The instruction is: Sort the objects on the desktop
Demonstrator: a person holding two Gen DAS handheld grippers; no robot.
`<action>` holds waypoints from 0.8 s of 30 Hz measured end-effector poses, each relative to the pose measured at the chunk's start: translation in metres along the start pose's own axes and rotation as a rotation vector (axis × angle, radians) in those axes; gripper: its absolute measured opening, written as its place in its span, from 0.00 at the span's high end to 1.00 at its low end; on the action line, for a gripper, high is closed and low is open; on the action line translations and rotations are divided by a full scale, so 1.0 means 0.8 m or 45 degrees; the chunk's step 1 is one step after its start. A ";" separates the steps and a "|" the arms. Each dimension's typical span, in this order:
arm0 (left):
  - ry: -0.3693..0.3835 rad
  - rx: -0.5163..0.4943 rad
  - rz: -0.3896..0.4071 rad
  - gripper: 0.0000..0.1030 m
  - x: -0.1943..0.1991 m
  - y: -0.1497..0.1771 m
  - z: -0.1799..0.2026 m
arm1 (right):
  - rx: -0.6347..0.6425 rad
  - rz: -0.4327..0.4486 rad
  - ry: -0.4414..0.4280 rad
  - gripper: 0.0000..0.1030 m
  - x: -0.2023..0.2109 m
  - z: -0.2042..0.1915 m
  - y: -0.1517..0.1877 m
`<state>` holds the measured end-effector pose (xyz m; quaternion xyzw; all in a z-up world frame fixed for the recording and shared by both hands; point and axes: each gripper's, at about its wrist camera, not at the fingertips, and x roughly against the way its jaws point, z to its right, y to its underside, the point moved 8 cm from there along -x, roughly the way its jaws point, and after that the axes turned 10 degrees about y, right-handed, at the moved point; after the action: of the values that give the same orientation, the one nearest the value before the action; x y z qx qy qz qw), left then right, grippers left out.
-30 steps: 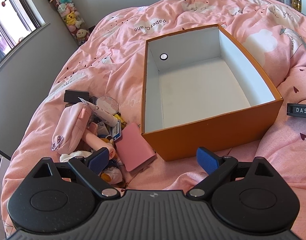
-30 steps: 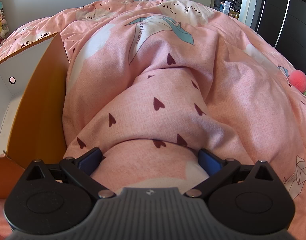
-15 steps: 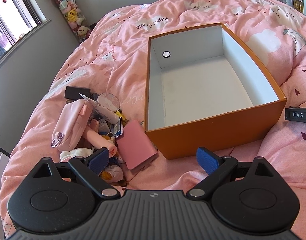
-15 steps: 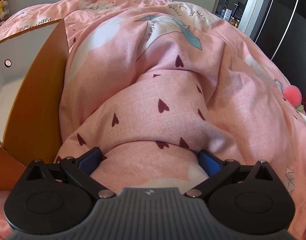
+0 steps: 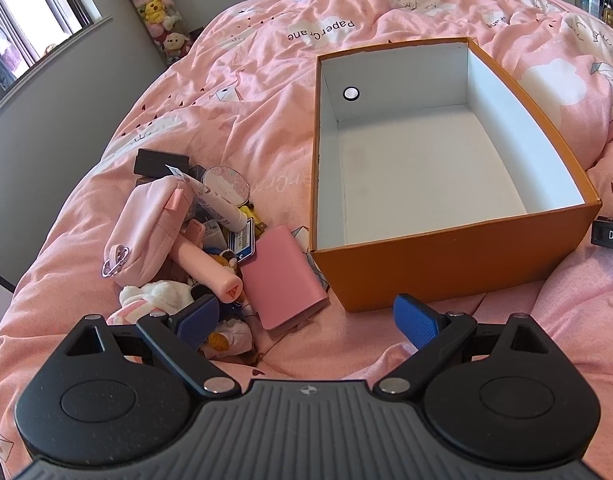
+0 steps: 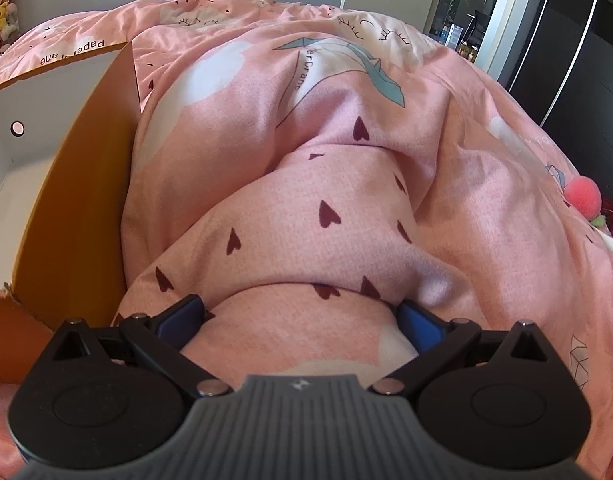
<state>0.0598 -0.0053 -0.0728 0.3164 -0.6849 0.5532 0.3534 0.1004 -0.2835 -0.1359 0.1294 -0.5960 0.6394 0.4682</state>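
The orange cardboard box (image 5: 446, 264) is sitting open on the pink duvet (image 5: 246, 92), its white inside holding nothing. Just to the left of the box a heap of small things is lying: a pink wallet (image 5: 284, 280) nearest the box's front corner, a pink zip pouch (image 5: 146, 228) further left, a white tube (image 5: 218, 204) leaning over a round compact (image 5: 226, 186), a pink cylinder (image 5: 210, 268), a blue-edged card (image 5: 242, 242), a black case (image 5: 160, 162) at the far end, and soft plush pieces (image 5: 158, 294) at the near end. The left gripper (image 5: 306, 320) is hovering in front of the box with its blue fingers spread wide, gripping nothing, the left pad (image 5: 198, 320) over the heap's near edge. The right gripper (image 6: 302, 320) is hanging to the right of the box (image 6: 78, 208), fingers also wide apart, straddling a fold of duvet (image 6: 326, 208).
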 end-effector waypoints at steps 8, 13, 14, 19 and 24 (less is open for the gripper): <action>0.003 0.013 0.003 0.00 0.000 0.000 -0.004 | -0.036 0.001 -0.015 0.00 0.002 0.002 0.001; -0.004 0.017 0.011 0.00 0.002 0.000 -0.013 | -0.053 -0.020 -0.029 0.00 0.003 0.004 -0.004; -0.004 0.024 0.016 0.00 0.003 -0.001 -0.016 | -0.060 -0.031 -0.030 0.00 0.005 0.004 -0.006; -0.052 0.075 0.045 0.00 0.009 -0.006 -0.048 | 0.060 0.134 -0.024 0.01 0.051 -0.007 -0.029; -0.058 0.141 0.072 0.00 0.018 -0.015 -0.087 | 0.161 0.380 -0.111 0.01 0.125 -0.037 -0.072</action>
<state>0.0711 0.0605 -0.0450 0.3285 -0.6696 0.5927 0.3040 0.1022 -0.2217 -0.0341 0.0964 -0.5870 0.7317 0.3326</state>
